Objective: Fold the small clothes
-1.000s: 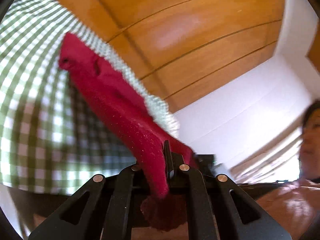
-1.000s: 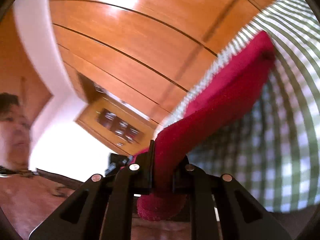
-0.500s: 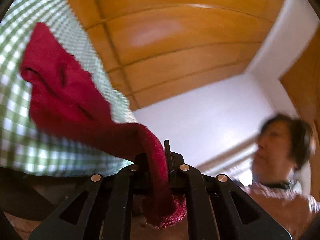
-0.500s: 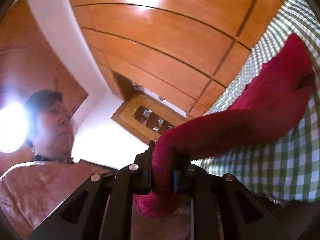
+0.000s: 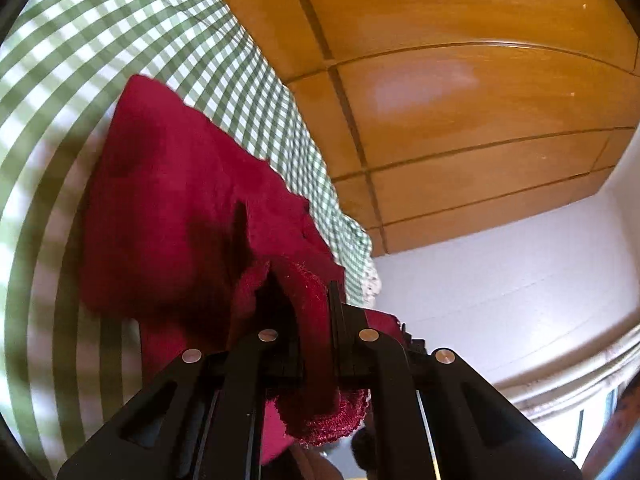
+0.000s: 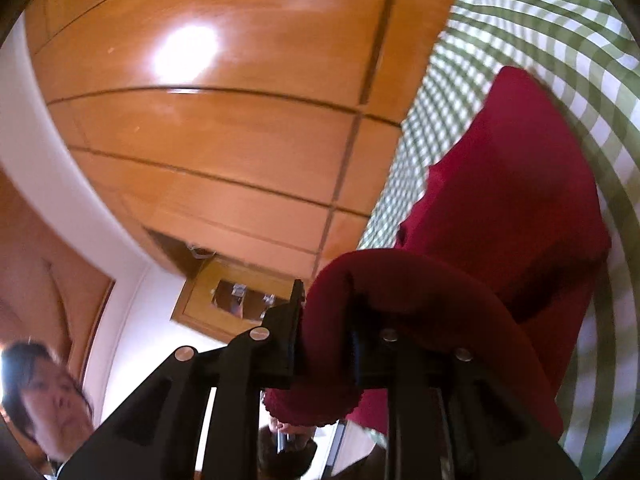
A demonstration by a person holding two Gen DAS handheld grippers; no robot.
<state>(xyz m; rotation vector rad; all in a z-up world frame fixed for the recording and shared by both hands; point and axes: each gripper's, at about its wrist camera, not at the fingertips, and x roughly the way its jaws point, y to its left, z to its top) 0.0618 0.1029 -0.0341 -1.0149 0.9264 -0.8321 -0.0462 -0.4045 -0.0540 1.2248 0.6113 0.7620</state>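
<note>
A red knitted garment (image 5: 168, 220) lies bunched on the green-and-white checked cloth (image 5: 100, 40), and one edge rises into my left gripper (image 5: 304, 292), which is shut on it. A tuft of the knit hangs behind the fingers. In the right wrist view the same red garment (image 6: 512, 200) spreads over the checked cloth (image 6: 540, 20). Another edge arches over the right finger and fills the gap of my right gripper (image 6: 326, 300). Its jaws are opening, and the knit still touches both pads. Cloth hides one fingertip of each gripper.
Glossy wooden panels (image 5: 460, 100) rise behind the table edge, also in the right wrist view (image 6: 220, 140). A white wall (image 5: 500, 300) lies beyond. A person (image 6: 44, 400) is at the lower left, close behind the right gripper.
Both grippers have swung over the checked cloth with the garment, which now lies broader and doubled on it. The right jaws stand wider. The person has left the left wrist view.
</note>
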